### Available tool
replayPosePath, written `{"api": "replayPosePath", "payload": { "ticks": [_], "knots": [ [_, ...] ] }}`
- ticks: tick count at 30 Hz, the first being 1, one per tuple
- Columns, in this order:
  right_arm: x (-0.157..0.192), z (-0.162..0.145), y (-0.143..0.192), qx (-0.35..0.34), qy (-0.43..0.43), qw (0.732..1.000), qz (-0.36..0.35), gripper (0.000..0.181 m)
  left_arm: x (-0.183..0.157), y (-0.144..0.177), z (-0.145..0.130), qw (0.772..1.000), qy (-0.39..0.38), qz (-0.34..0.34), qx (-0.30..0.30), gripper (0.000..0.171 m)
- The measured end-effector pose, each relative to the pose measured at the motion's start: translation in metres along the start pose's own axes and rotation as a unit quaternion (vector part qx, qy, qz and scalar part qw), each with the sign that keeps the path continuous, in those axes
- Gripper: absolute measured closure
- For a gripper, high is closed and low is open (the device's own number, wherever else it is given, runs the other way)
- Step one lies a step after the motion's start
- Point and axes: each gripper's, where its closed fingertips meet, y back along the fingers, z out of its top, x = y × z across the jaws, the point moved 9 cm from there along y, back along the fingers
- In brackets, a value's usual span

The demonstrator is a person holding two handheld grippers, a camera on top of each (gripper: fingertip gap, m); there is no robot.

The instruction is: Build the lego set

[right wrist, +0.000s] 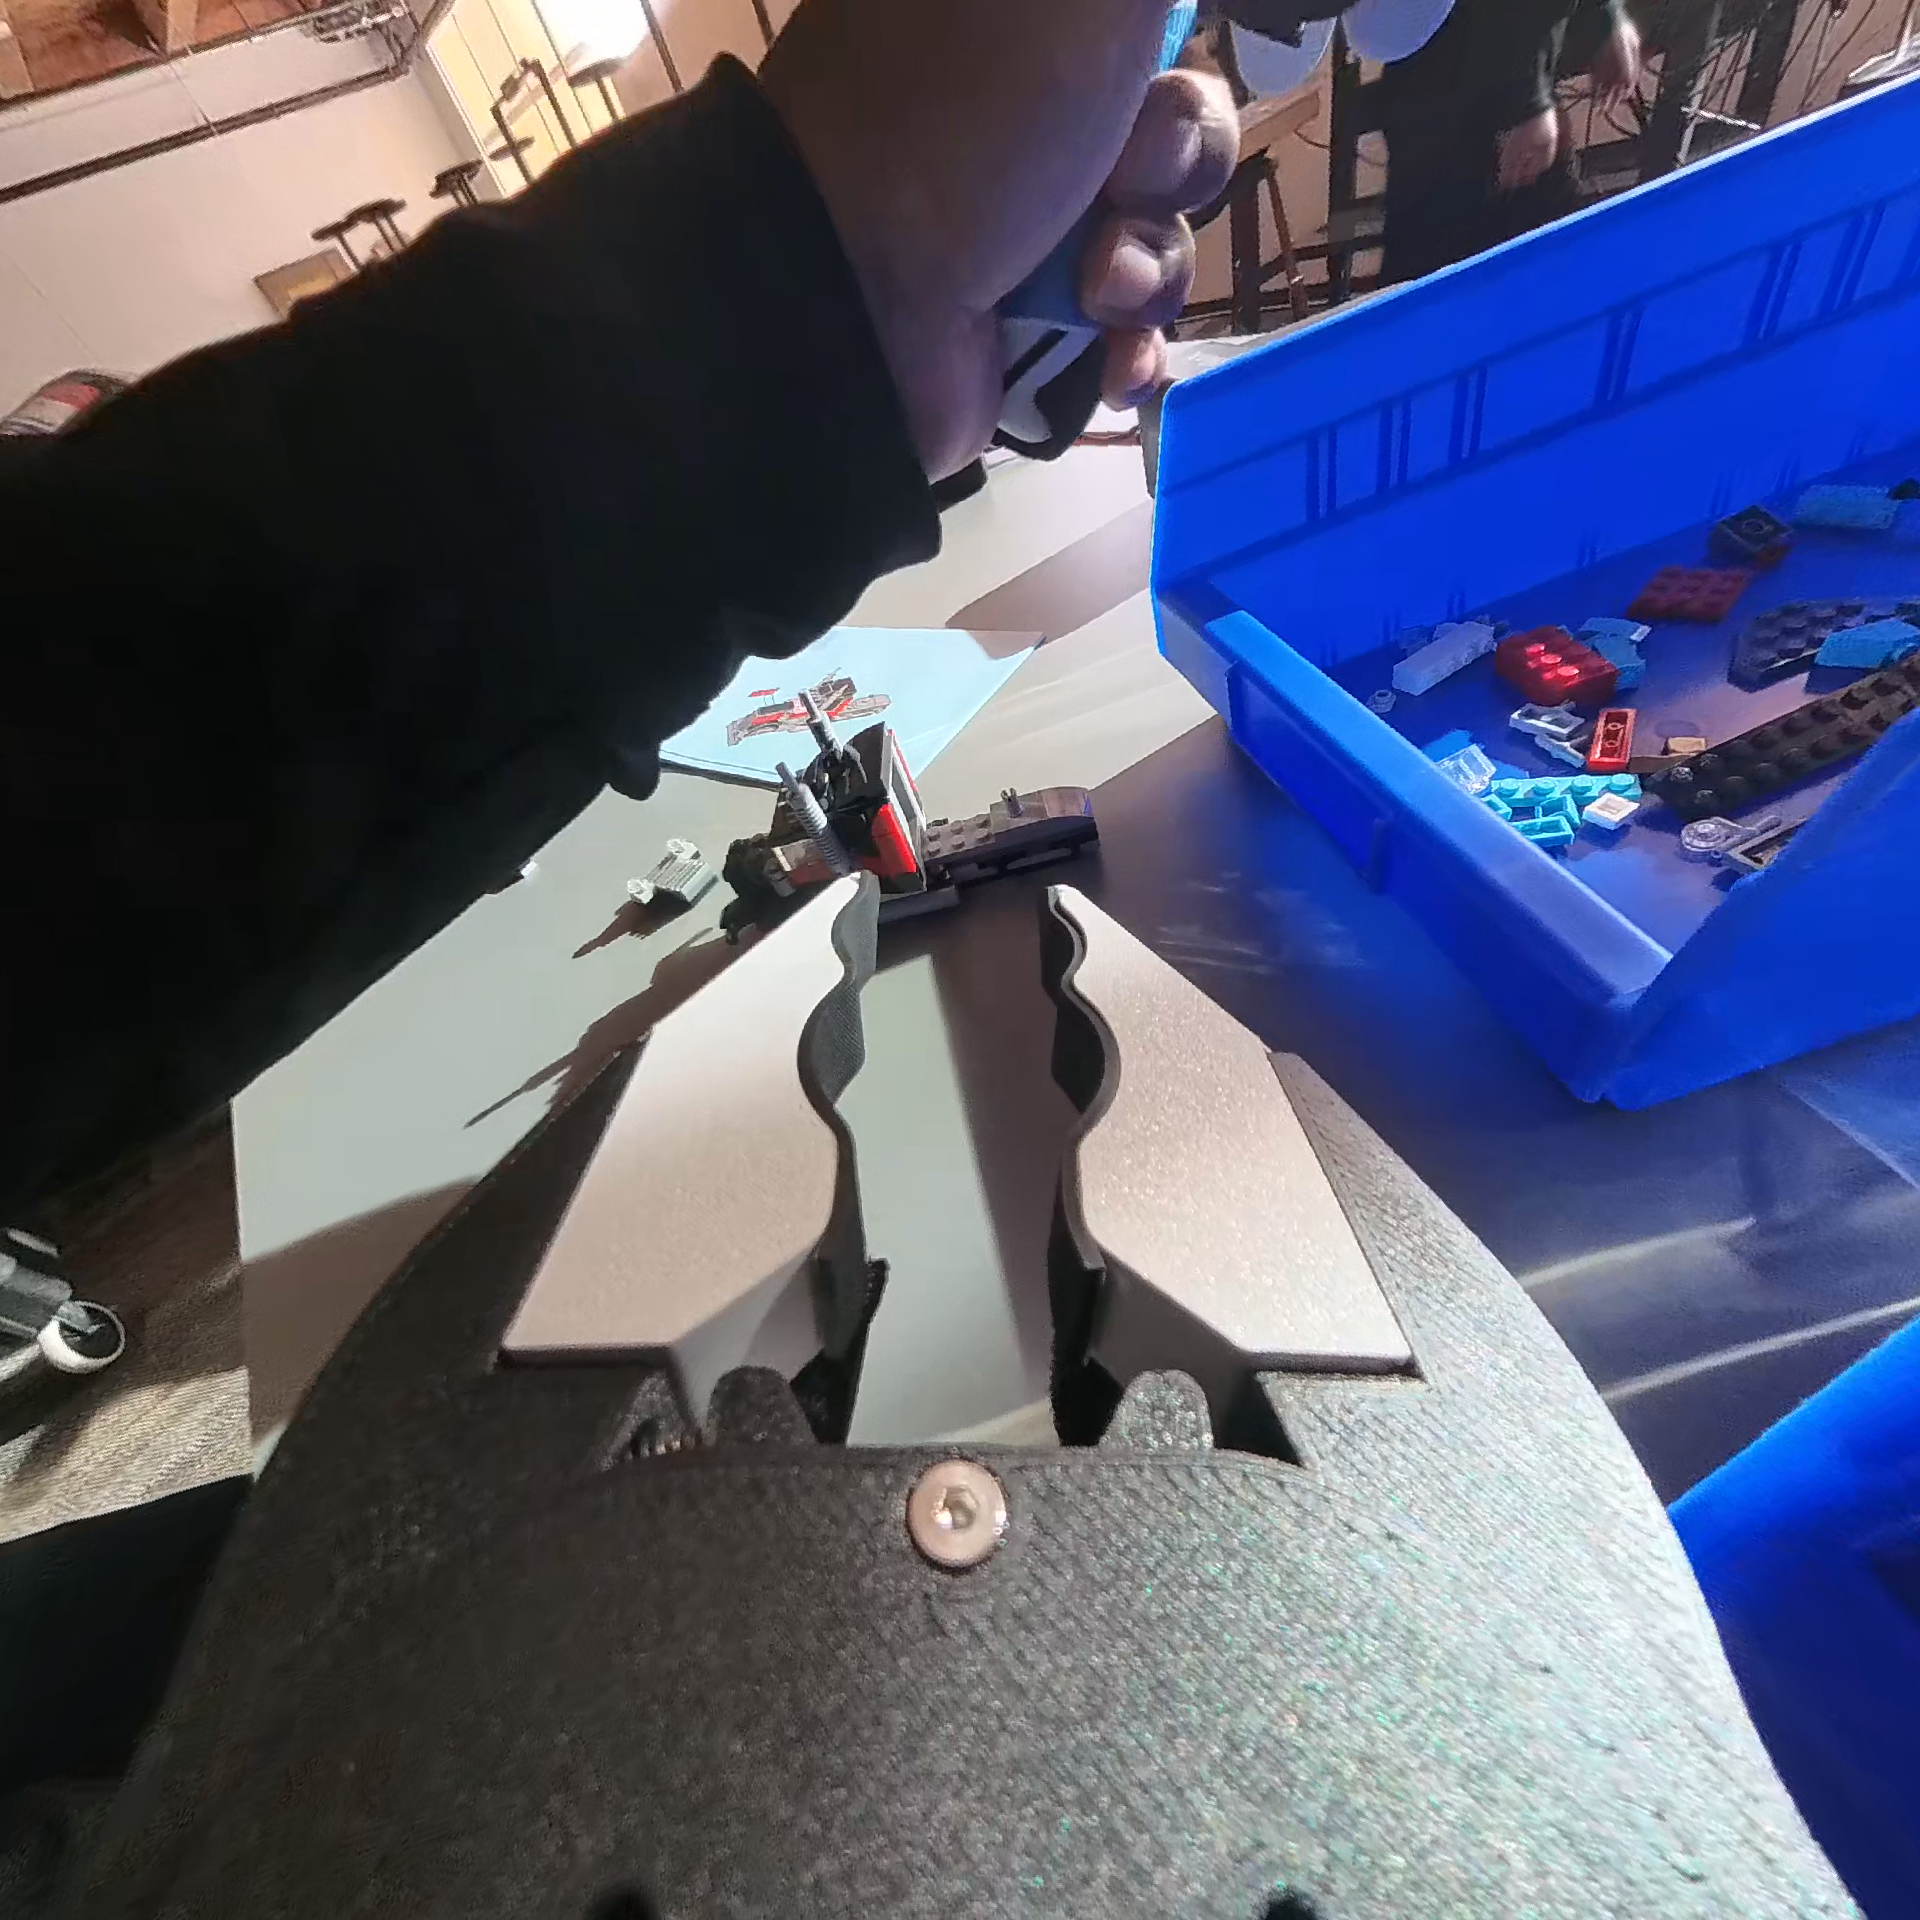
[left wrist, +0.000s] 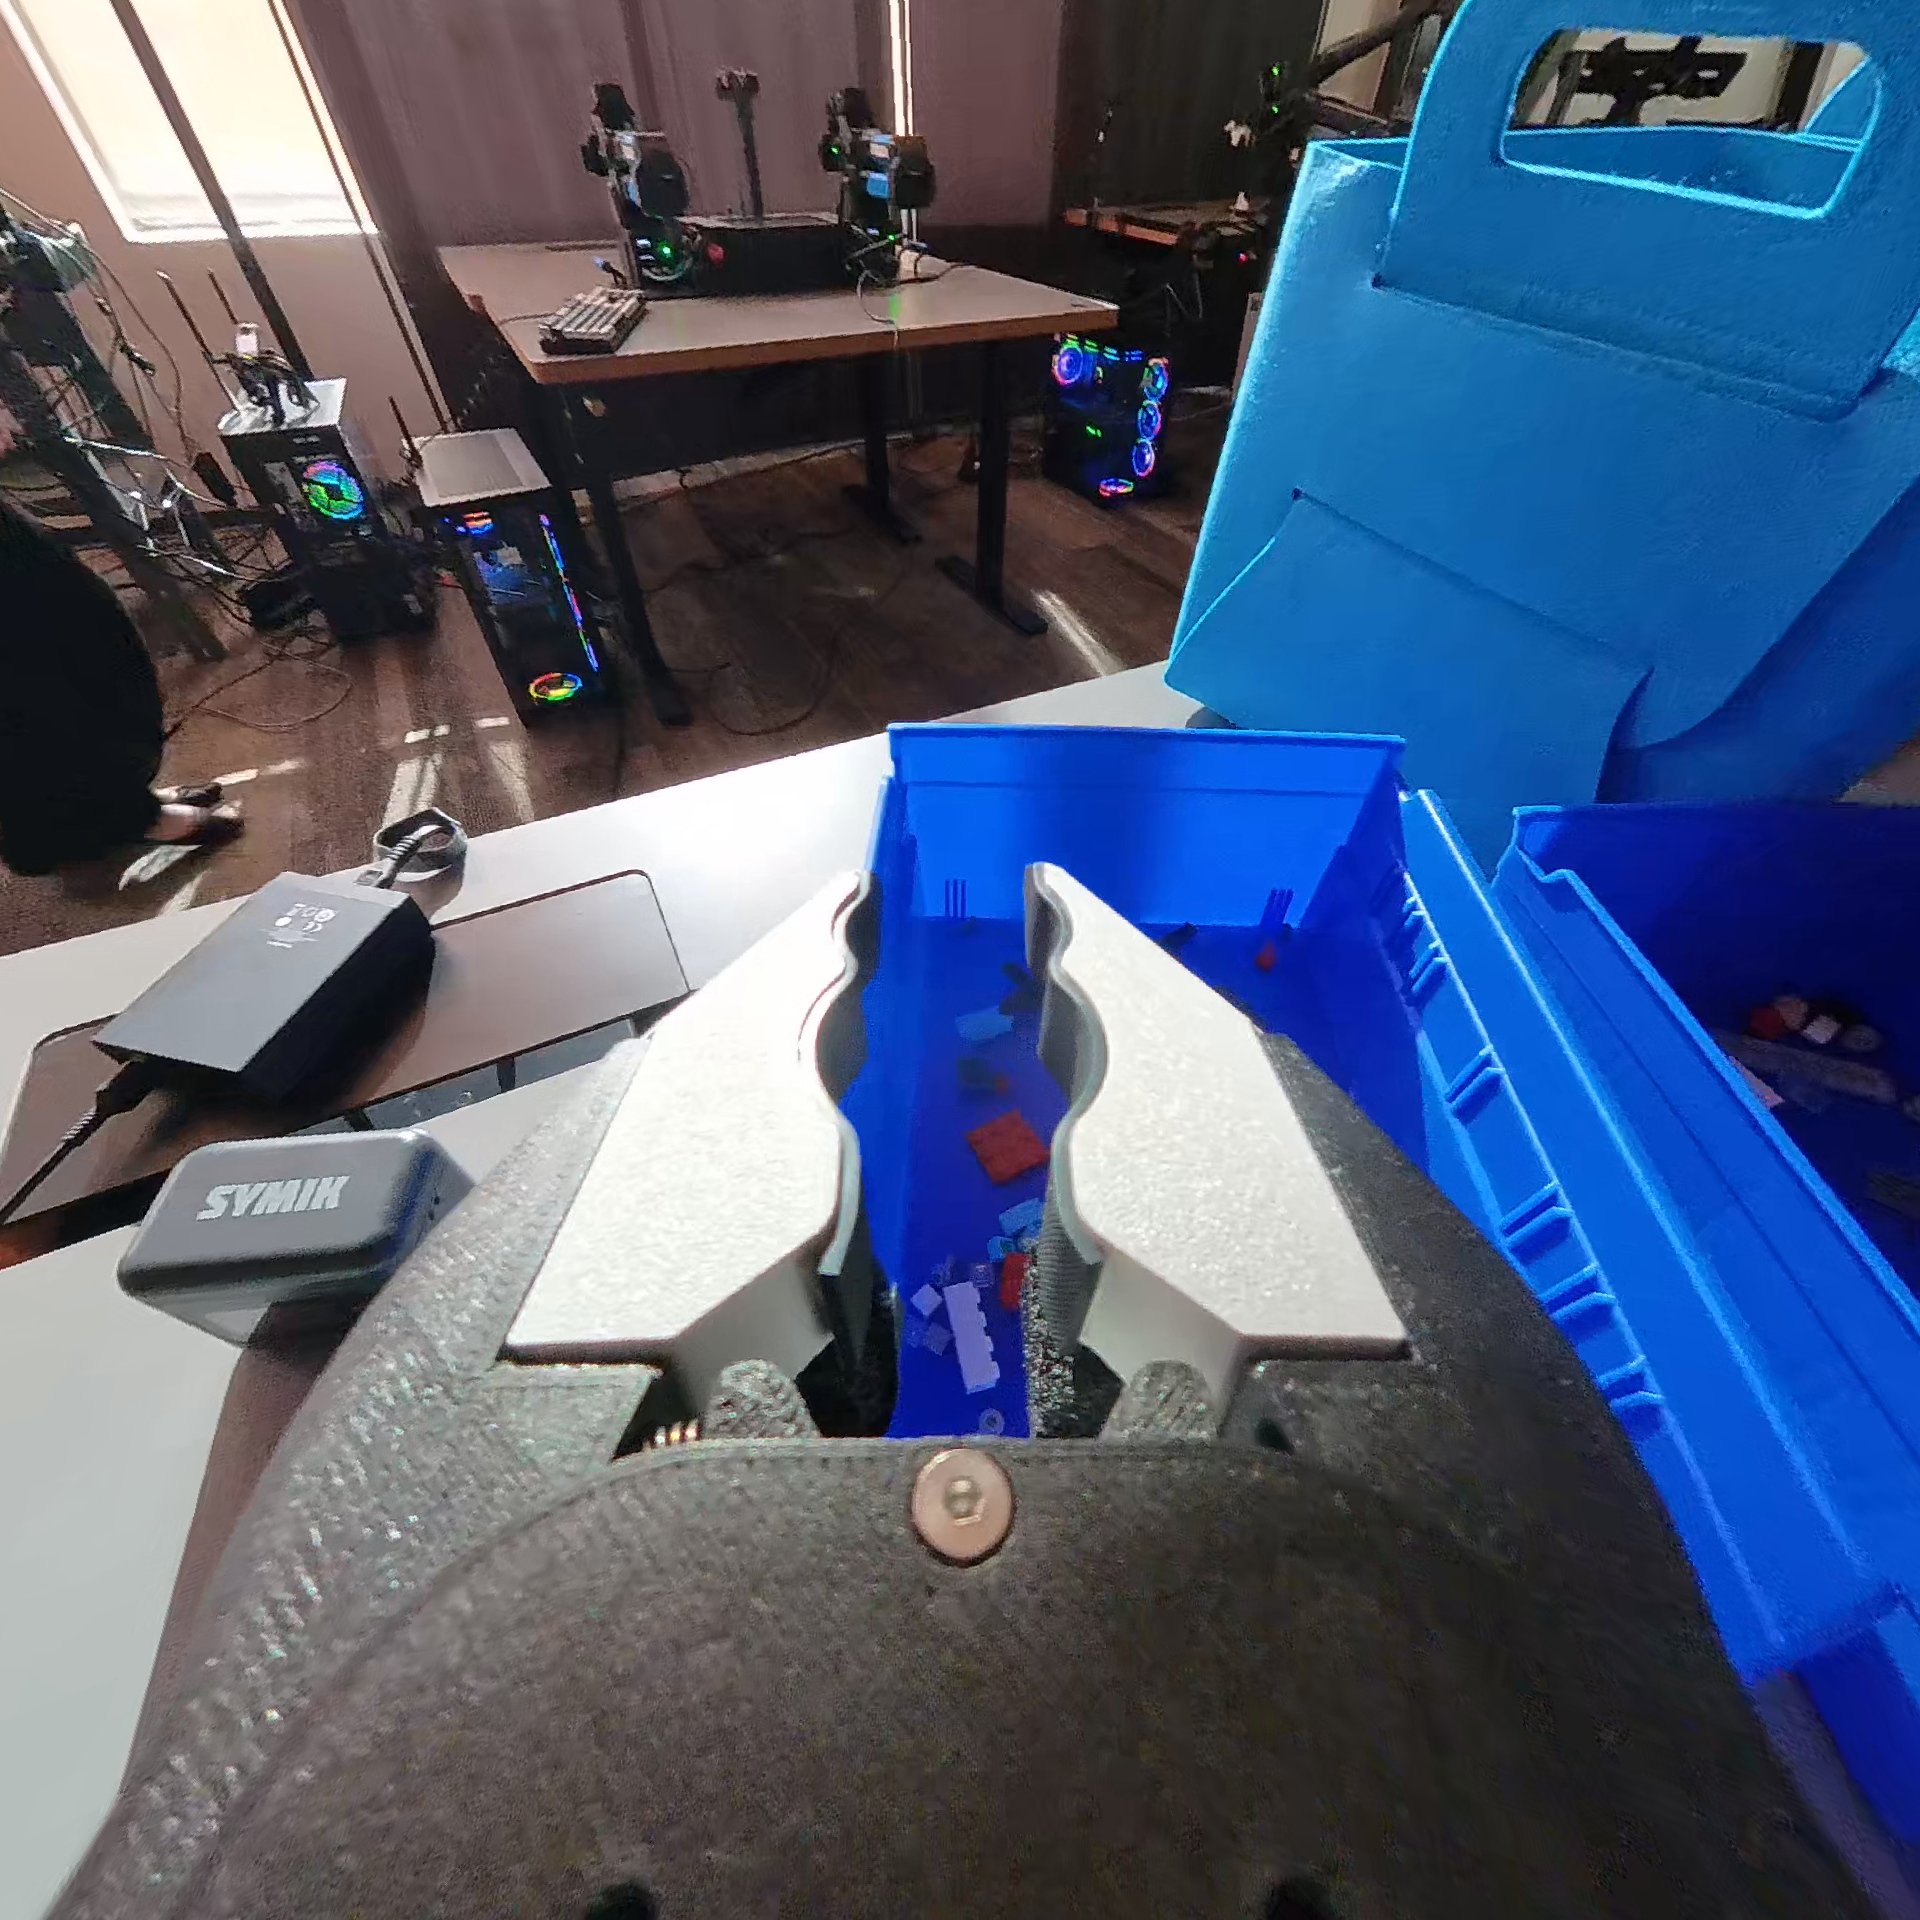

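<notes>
The half-built lego truck (right wrist: pixel 894 831) sits mid-frame on the grey table (right wrist: pixel 436 997), just beyond the right gripper (right wrist: pixel 951 904), jaws spread and empty. The left gripper (left wrist: pixel 945 894), jaws spread, hangs over a blue bin (left wrist: pixel 1143 800) of loose bricks (left wrist: pixel 1006 1143).

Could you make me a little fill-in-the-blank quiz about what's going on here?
1. The loose bricks lie in a bin coloured ____.
2. The left gripper is open and hangs over the ____.
3. The half-built model stands on the ____, not in a bin.
4. The right gripper holds ____.

Answers: blue; bin; table; nothing
</notes>
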Motion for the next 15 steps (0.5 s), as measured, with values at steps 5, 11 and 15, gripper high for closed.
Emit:
{"api": "replayPosePath", "payload": {
  "ticks": [5, 11, 15],
  "knots": [
    [-0.001, 0.001, 0.002, -0.009, -0.006, 1.000, 0.001, 0.150, -0.017, -0.003, 0.003, 0.999, -0.012, -0.031, 0.022, 0.144],
    [-0.002, 0.001, 0.006, -0.018, -0.010, 1.000, 0.002, 0.150, -0.067, -0.005, 0.013, 0.986, -0.024, -0.153, 0.052, 0.138],
    [-0.003, 0.000, 0.012, -0.021, -0.016, 1.000, 0.004, 0.150, -0.124, -0.005, 0.023, 0.959, -0.095, -0.257, 0.072, 0.133]
  ]
}}
